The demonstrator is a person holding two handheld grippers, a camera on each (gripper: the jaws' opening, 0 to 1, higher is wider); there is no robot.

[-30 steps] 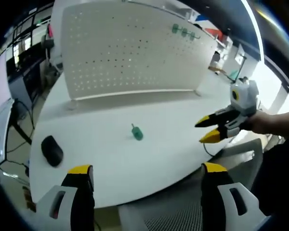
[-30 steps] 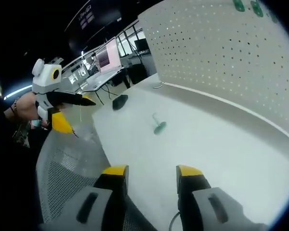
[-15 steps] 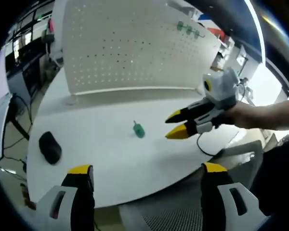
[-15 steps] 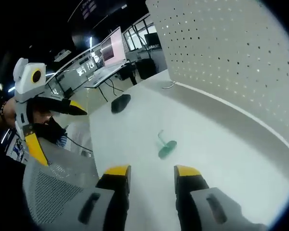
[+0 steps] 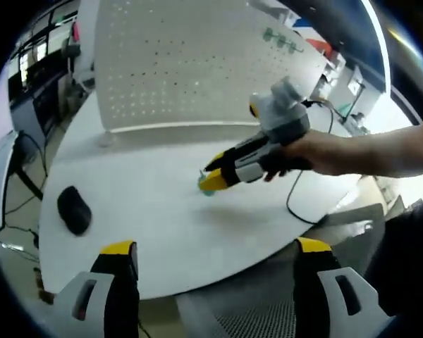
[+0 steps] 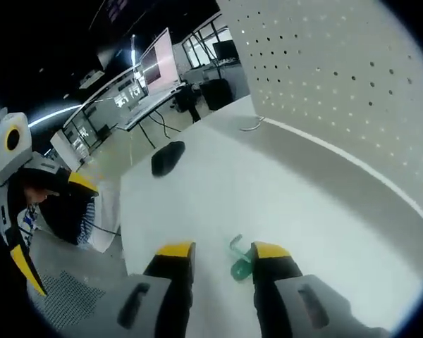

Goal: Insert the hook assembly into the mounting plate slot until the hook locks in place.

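Moved: right gripper (image 6: 219,252) has reached forward to the green hook (image 6: 237,262); its tips now stand on both sides of it.
Right claw: narrow gap around the hook, not yet clamped, as I judge.
Left gripper (image 5: 215,248): wide open, at the table (image 5: 148,211) edge, well before the hook.
Hook: lies on the table, before the pegboard (image 5: 197,56).
Pegboard: some green hooks (image 5: 282,40) hang near its top.
Progress: early; picking and inserting remain.

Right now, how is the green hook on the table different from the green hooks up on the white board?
The hook lies alone on the table, at the right gripper; the hooks hang in a row near the top of the board. The table hook looks loose; the board hooks sit mounted. Both are green.
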